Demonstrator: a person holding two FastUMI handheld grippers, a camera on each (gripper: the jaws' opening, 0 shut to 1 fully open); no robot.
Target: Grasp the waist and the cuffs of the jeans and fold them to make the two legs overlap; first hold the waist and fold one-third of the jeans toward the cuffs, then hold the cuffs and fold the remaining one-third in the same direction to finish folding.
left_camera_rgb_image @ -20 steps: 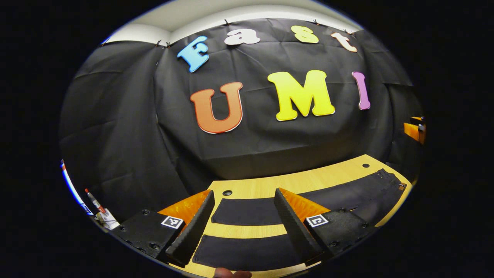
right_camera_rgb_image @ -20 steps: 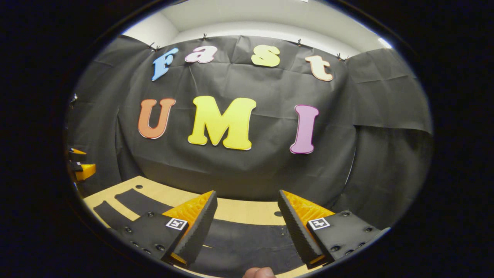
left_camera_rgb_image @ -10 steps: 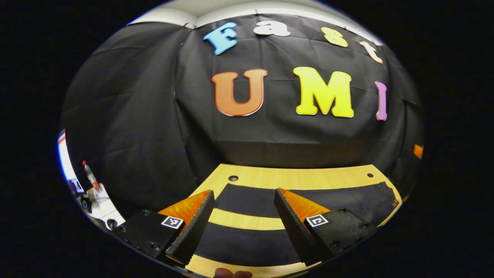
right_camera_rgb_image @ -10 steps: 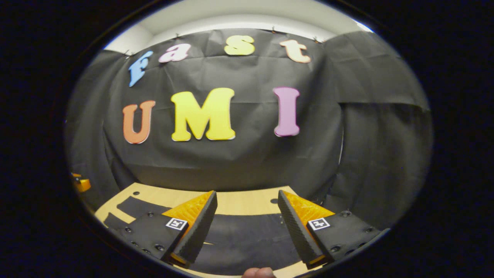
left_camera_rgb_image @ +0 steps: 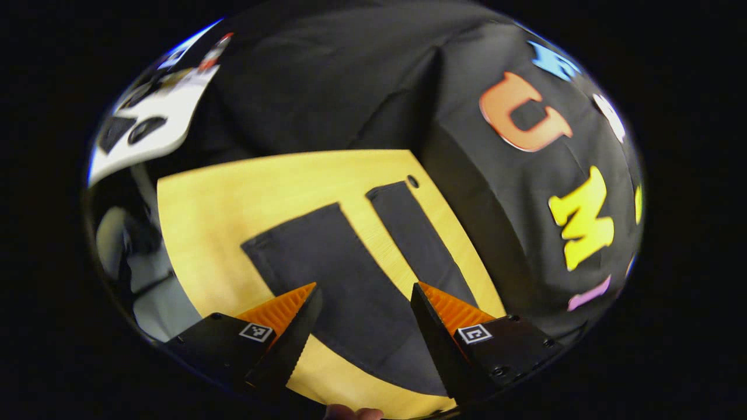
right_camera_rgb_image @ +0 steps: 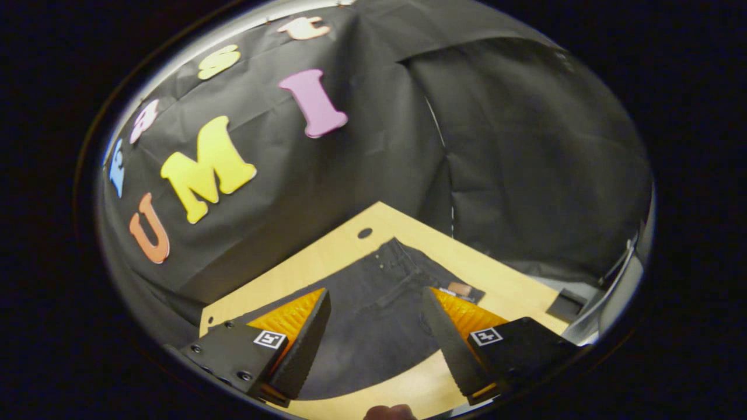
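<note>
I've tilted both down: left hand-held gripper (left_camera_rgb_image: 359,315) wide open, empty, above jeans (left_camera_rgb_image: 344,274) cuffs; right hand-held gripper (right_camera_rgb_image: 376,321) likewise above waist. Jeans flat on tabletop (left_camera_rgb_image: 216,204).

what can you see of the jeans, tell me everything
The jeans are dark, nearly black denim, spread flat on the wooden table. In the left gripper view the two legs lie apart with bare wood between them, cuffs toward the table's end. In the right gripper view the waist shows rivets and a brown patch. Both tongs hover open above, not touching.
</note>
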